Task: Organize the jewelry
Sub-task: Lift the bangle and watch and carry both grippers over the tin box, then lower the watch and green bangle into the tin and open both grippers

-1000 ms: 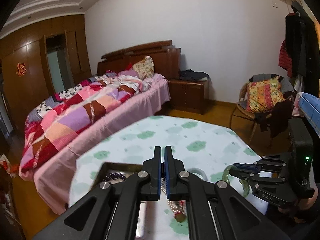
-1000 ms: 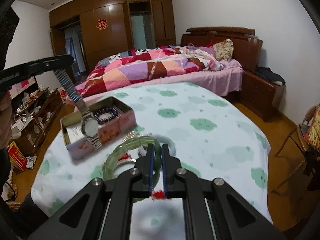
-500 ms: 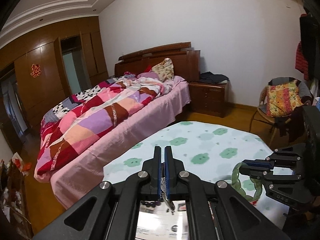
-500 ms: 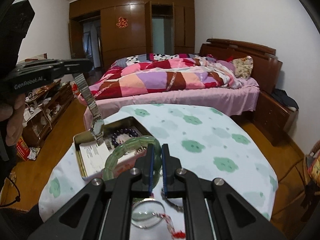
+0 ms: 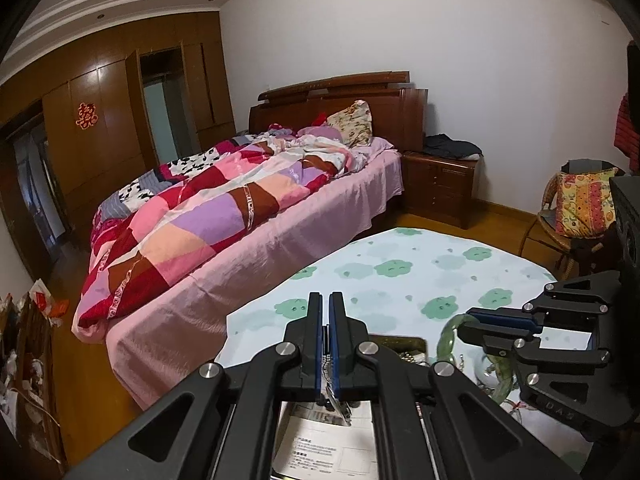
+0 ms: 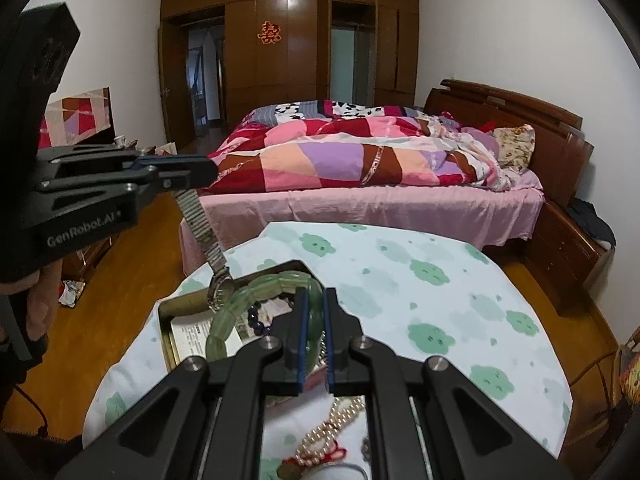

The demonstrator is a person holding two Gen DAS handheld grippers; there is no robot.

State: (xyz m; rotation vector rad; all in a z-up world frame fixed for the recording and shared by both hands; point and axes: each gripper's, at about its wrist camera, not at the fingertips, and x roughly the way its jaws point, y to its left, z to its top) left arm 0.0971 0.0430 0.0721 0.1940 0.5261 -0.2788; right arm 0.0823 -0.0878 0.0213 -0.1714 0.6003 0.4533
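Observation:
My left gripper (image 5: pixel 325 322) is shut on the metal band of a silver wristwatch (image 6: pixel 200 227), which hangs down with its face (image 6: pixel 220 291) at the rim of the open metal tin (image 6: pixel 167 314). My right gripper (image 6: pixel 313 320) is shut on a green jade bangle (image 6: pixel 256 289) and holds it over the tin. The bangle also shows in the left wrist view (image 5: pixel 449 332), held by the right gripper (image 5: pixel 478 322). The tin (image 5: pixel 404 342) holds a printed paper (image 5: pixel 332 448) and dark purple beads (image 6: pixel 256 320).
The round table has a white cloth with green clouds (image 6: pixel 420 292). A pearl necklace (image 6: pixel 332 428) and a red knotted charm (image 6: pixel 320 458) lie on it near me. A bed with a patchwork quilt (image 6: pixel 360 160) stands behind the table; a chair (image 5: pixel 580 216) stands right.
Both grippers have risen and moved toward the tin. The watch now hangs with its face at the tin's rim, and the bangle has been carried over the tin.

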